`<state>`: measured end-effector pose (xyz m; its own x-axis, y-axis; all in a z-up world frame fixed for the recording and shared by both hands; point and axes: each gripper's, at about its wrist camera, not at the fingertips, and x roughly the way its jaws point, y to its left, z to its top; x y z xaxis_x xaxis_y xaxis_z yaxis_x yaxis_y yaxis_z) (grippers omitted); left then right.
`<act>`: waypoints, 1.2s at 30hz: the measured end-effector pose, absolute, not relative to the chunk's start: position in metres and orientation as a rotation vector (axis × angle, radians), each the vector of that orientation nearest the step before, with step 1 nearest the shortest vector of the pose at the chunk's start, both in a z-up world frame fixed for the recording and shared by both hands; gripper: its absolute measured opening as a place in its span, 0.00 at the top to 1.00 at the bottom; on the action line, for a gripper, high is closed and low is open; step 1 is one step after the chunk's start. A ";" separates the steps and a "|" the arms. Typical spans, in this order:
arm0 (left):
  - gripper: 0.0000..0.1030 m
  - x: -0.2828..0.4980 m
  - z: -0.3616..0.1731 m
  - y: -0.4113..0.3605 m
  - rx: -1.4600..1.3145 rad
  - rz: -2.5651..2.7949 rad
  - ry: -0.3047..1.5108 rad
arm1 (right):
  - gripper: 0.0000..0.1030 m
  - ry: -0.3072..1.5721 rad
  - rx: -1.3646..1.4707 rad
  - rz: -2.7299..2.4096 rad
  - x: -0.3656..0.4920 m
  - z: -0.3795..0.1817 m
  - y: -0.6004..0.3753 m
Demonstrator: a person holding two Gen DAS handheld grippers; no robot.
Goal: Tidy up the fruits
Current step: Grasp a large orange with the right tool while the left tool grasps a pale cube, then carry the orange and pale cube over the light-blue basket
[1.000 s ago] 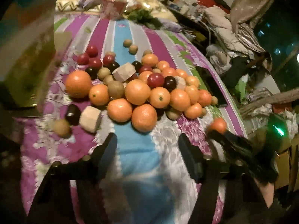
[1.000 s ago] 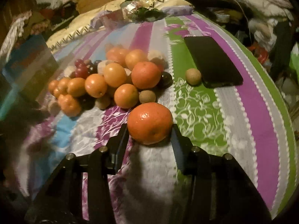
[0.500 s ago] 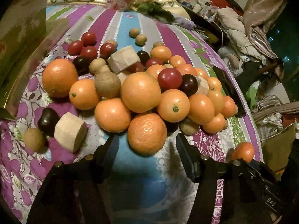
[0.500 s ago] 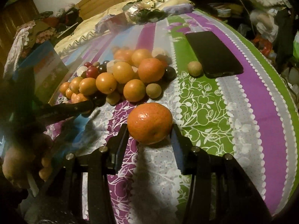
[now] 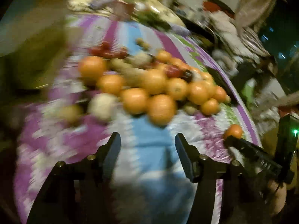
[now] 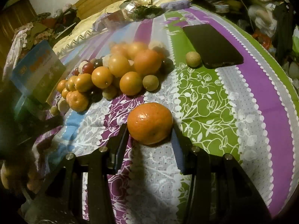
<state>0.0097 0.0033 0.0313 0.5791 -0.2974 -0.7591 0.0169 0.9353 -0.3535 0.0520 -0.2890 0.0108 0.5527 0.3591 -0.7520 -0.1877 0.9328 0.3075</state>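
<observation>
While the left view is smearing with motion blur, the left gripper (image 5: pixel 147 145) is narrowing its jaws over bare bedspread (image 5: pixel 149 149), nothing between them. Only the right view is showing the right gripper (image 6: pixel 150 130) clamping a glossy, dimpled orange (image 6: pixel 150 123) over the cloth. Beyond it, the fruit pile (image 6: pixel 119 71) is sitting mid-bed, a phone (image 6: pixel 211 44) lying farther right.
</observation>
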 end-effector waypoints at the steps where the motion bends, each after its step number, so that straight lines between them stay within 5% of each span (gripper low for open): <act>1: 0.40 0.002 0.030 0.016 -0.340 -0.131 0.939 | 0.56 0.931 0.199 0.326 0.052 0.011 -0.289; 8: 0.45 0.023 0.024 0.035 -0.321 -0.067 0.941 | 0.55 0.930 0.208 0.321 0.051 0.010 -0.289; 15: 0.62 0.050 0.013 0.024 -0.284 -0.096 0.963 | 0.55 0.932 0.205 0.322 0.054 0.010 -0.288; 26: 0.64 0.056 0.015 0.016 -0.222 -0.092 0.930 | 0.56 0.916 0.176 0.308 0.054 0.022 -0.277; 36: 0.65 0.021 0.104 0.034 -0.235 -0.044 0.865 | 0.56 0.862 0.122 0.320 0.052 0.077 -0.242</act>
<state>0.0213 0.0340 0.1040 0.6498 -0.1334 -0.7483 -0.0563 0.9733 -0.2224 0.0523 -0.2424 0.0773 0.6067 0.3251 -0.7254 -0.2271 0.9454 0.2338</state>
